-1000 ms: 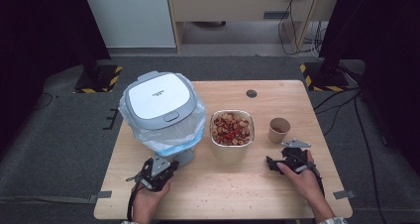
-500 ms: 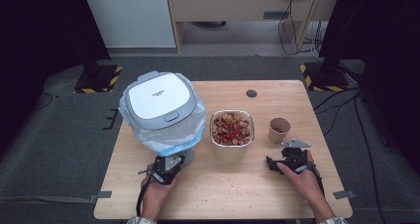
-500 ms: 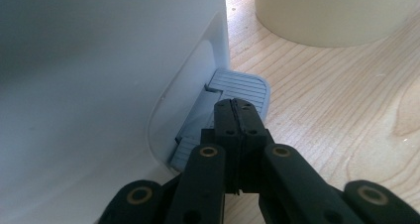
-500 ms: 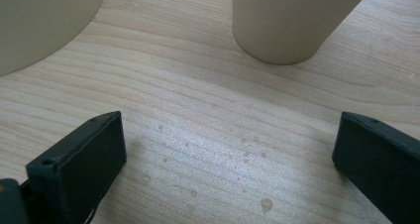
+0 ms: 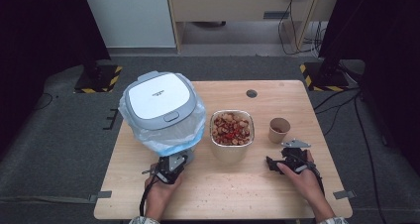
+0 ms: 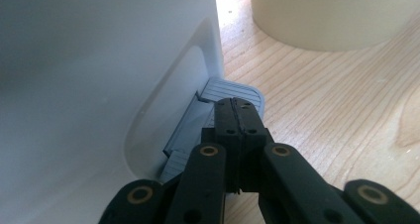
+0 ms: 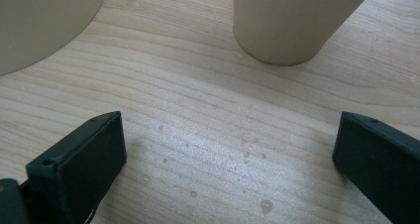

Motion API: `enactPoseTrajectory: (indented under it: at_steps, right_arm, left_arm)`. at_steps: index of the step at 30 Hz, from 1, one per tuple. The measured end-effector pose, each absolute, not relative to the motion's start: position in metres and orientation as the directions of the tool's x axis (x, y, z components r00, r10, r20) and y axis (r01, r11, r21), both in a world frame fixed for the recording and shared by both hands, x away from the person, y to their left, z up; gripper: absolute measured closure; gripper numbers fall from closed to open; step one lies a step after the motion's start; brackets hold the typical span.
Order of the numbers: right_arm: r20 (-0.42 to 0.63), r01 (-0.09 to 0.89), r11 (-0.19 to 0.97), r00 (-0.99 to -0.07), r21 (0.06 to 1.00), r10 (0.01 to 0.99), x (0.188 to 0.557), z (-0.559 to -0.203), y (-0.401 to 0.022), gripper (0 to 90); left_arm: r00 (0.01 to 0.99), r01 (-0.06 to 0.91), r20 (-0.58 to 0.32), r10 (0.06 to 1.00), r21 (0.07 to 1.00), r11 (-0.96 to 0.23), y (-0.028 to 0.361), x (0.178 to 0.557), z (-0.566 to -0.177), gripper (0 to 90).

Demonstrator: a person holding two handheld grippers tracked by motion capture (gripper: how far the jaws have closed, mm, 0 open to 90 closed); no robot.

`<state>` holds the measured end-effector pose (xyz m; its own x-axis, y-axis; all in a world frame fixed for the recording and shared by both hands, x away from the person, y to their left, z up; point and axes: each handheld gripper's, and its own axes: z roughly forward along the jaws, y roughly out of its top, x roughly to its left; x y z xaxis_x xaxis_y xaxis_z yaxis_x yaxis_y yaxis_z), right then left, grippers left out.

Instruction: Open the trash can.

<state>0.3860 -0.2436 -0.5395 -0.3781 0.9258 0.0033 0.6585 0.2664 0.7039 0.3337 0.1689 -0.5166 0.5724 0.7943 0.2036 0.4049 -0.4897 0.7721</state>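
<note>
Nearest the person's edge of the wooden table (image 5: 223, 189), the left gripper (image 5: 171, 165) was held low, jaws pressed fully together with nothing pinched between them, tips parked right on the grey foot pedal (image 6: 233, 92) at the base of the white pedal bin (image 5: 161, 107). In the left gripper view the closed tips were seen sitting on the ribbed pedal, inside the recess of the bin's wall, so basically touching it. Over on the other side, the right gripper (image 5: 274, 163) was held just above the tabletop, jaws spread wide and nothing gripped; bare wood with a few crumbs was all that was caught between them in the right gripper view. A bit further in, the foil tray of mixed food (image 5: 232, 130) was found in the middle of the table, just beside the bin. The small paper cup (image 5: 279, 130) was placed to the tray's right, just ahead of the right gripper but apart from it. The bin itself was lined with a pale blue bag (image 5: 190, 135), lid down. Further back a small dark round spot (image 5: 251, 93) was seen on the tabletop.
</note>
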Motion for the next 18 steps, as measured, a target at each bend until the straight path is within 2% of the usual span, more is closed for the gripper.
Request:
enactPoseTrajectory:
  at_steps: [5,9,18]
  right_arm:
    - [0.003,0.658,0.266,-0.378,0.704,0.926,0.3860,-0.5395,-0.2436,0.6]
    - [0.004,0.660,0.263,-0.373,0.704,0.928,0.3861,-0.5395,-0.2432,0.6]
    - [0.005,0.660,0.263,-0.374,0.703,0.927,0.3872,-0.5395,-0.2430,0.6]
  left_arm:
    - [0.570,0.432,0.159,0.806,0.776,-0.459,0.1723,0.3356,-0.5194,89.6]
    - [0.576,0.440,0.174,0.799,0.758,-0.482,0.1699,0.3365,-0.5244,89.7]
    - [0.573,0.462,0.134,0.809,0.763,-0.453,0.1734,0.3376,-0.5260,89.7]
